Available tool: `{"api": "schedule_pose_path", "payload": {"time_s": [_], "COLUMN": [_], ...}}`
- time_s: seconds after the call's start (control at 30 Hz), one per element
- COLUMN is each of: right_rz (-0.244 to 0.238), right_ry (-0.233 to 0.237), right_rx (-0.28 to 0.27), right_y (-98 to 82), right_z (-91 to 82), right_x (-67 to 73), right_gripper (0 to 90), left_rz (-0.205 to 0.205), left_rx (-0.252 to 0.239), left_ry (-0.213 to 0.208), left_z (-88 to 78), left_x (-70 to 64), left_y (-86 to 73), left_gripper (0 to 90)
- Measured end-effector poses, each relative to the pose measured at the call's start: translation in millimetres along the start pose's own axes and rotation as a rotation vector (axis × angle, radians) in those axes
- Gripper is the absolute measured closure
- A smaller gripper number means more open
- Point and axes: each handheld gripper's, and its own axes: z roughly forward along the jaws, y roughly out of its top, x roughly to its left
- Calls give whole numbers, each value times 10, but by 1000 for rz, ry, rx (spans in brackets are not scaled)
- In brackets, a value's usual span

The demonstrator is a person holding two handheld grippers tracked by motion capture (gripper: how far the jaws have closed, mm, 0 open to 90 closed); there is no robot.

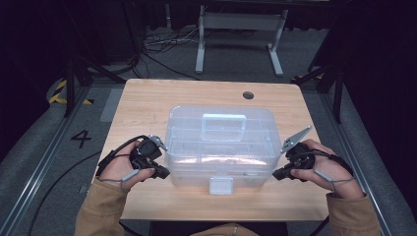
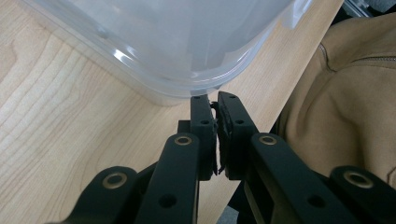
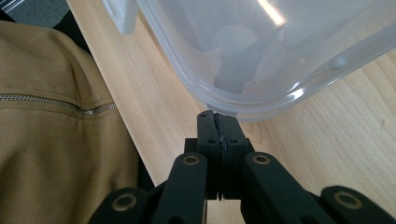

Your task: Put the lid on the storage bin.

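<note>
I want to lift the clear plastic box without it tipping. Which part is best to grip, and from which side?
Probably the flat carry handle at the middle of the lid of the clear plastic storage box, approached from above. It sits centred, so the box should hang level. The rounded near corners look too wide and smooth for a hand-held gripper to hold.

Dim high view: only the wooden table (image 1: 147,98) is lit, from overhead, and the surroundings fall into near-black. The picture is soft and grainy. Both gripper views are brighter, with white glare streaks on the clear plastic box (image 3: 280,46).
</note>
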Motion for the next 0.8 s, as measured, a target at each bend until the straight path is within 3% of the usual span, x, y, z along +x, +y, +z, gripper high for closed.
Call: {"api": "schedule_pose_path", "payload": {"time_s": [0.3, 0.5, 0.63, 0.8], "right_rz": [14, 33, 36, 50], "right_ry": [33, 28, 34, 42], "right_rx": [17, 39, 27, -8], "right_y": [-31, -68, -74, -104], "right_z": [26, 56, 53, -2], "right_x": [-30, -86, -95, -113], "right_gripper": [894, 866, 832, 776], "left_rz": [-13, -34, -39, -63], "left_rx": [10, 32, 22, -34], "left_ry": [-27, -42, -40, -27], "left_z": [30, 79, 72, -32], "left_x": [30, 88, 101, 126], "left_y": [-22, -54, -64, -115], "left_gripper": [832, 778, 740, 672]}}
